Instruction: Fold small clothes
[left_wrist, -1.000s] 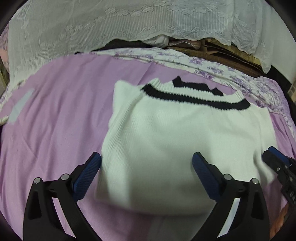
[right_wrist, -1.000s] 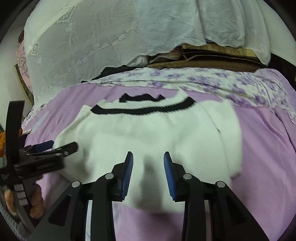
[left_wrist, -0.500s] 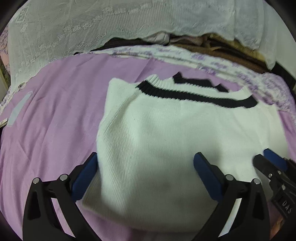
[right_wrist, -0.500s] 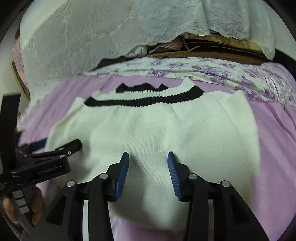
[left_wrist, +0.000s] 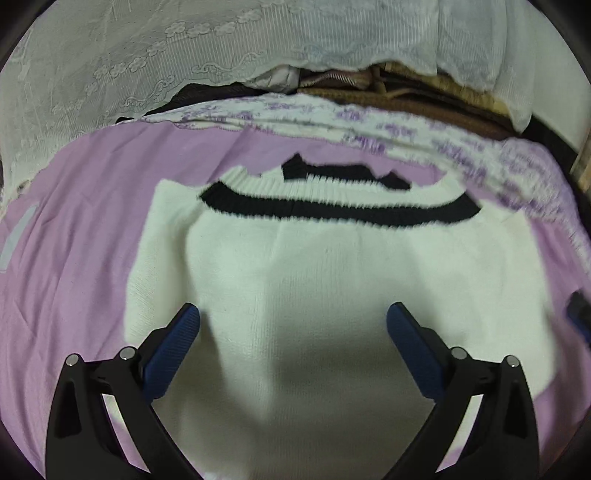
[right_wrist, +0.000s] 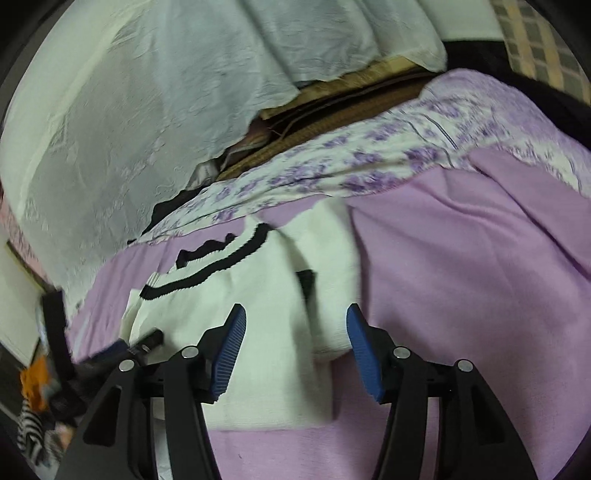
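No box, basket or other container shows in either view; everything lies on a bed under a lilac sheet (left_wrist: 85, 229). The white knitted sweater (left_wrist: 332, 280) lies flat in the middle of that sheet, neckline toward twelve o'clock, with a ribbed white collar and a black band (left_wrist: 332, 210) curving just below it; more black trim peeks out beyond the collar. In the right wrist view its right-hand side is folded inward, and a small black patch (right_wrist: 308, 282) shows by the fold. A floral purple-and-white cloth (left_wrist: 369, 125) runs along the far edge of the sheet at twelve o'clock, and a white lace cover (left_wrist: 147, 62) hangs behind it. The left tongs (left_wrist: 293, 328) stand wide apart over the sweater's lower half, gripping nothing. The right tongs (right_wrist: 295, 336) are opening above the sweater's lower right part at five o'clock, the knit lying between the blue pads (right_wrist: 231, 349) but not pinched.
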